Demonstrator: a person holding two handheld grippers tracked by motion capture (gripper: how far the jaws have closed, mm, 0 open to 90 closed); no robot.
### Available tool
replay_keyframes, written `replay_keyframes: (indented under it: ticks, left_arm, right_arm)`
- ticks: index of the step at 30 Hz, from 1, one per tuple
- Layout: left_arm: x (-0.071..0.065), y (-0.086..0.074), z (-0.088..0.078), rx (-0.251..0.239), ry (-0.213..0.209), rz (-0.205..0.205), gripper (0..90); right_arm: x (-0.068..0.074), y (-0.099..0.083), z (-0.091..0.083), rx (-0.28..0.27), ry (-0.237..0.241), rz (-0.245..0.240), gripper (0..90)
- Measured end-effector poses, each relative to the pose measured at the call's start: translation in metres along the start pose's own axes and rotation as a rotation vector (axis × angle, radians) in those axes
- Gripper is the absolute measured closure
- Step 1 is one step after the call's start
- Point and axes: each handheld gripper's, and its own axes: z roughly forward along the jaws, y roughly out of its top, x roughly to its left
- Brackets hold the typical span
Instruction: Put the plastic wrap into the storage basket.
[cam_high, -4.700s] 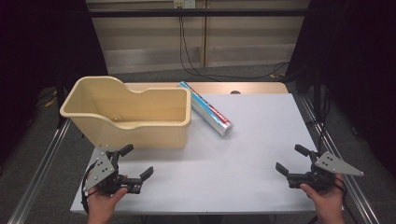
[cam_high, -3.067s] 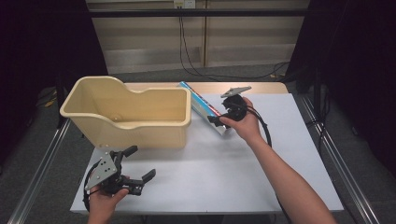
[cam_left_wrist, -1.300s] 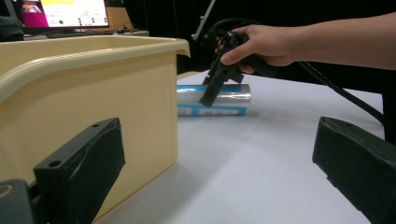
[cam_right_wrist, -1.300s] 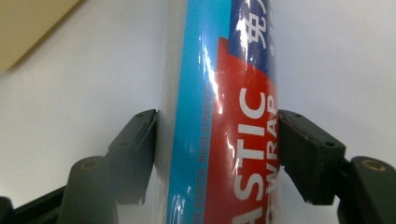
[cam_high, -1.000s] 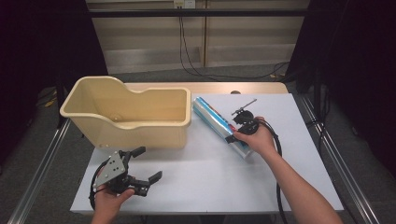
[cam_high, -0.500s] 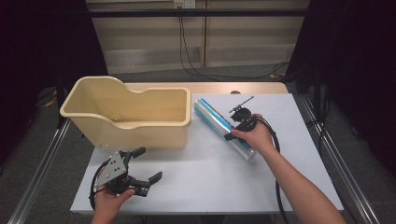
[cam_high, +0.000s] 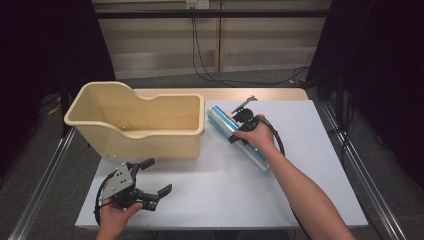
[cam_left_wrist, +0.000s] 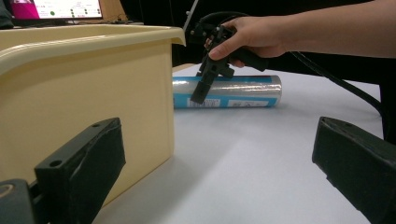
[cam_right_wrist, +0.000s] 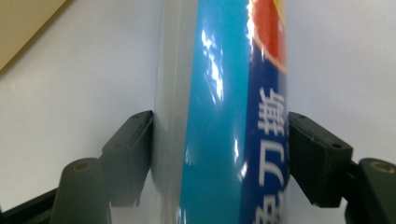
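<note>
- The right gripper (cam_high: 239, 123) is reaching down onto a long blue-and-silver roll in its wrapper (cam_high: 239, 138), near the roll's far end, in the high view.
- In the right gripper view the two black jaws are standing on either side of the roll (cam_right_wrist: 224, 112), with the left pad lying against its silver side and the right pad against its blue printed side; the jaws have just been opening a little, and whether the pads are pressing or only touching cannot be told.
- The roll is lying flat on the white table (cam_high: 310, 165), slanting from the far end beside the tub towards the near right, just beside the tub's right end wall but apart from it.
- The cream plastic tub (cam_high: 135, 125) is standing upright on the left half of the table, its open top facing up.
- In the left gripper view the roll (cam_left_wrist: 243, 91) is lying past the tub's corner (cam_left_wrist: 93, 88), and the person's right hand (cam_left_wrist: 247, 37) is holding its gripper (cam_left_wrist: 205, 86) down over the roll's left part.
- The left gripper (cam_high: 155, 177) is being held low over the near left of the table, in front of the tub, with its fingers spread wide apart and nothing between them.
- The left hand (cam_high: 116, 215) is wrapping around that gripper's handle at the table's near edge, well apart from the roll.
</note>
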Motion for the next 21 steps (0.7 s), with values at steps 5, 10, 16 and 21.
replay_keyframes:
  ticks: [5,10,16,21]
  left_arm:
    - [0.001,-0.001,-0.002,0.004,0.006,0.0,2.5]
    - [-0.001,0.0,-0.003,0.004,0.008,-0.001,2.6]
    - [-0.001,0.0,-0.003,0.007,0.005,0.003,2.7]
    - [0.0,0.0,-0.004,0.005,0.007,0.002,2.7]
  right_arm:
    - [-0.001,0.005,0.004,-0.001,0.006,0.007,29.3]
    - [-0.001,0.011,0.005,0.029,-0.003,0.02,31.2]
    - [0.001,0.015,0.005,0.064,-0.013,0.024,31.9]
    - [0.001,0.016,0.002,0.112,-0.006,0.021,32.0]
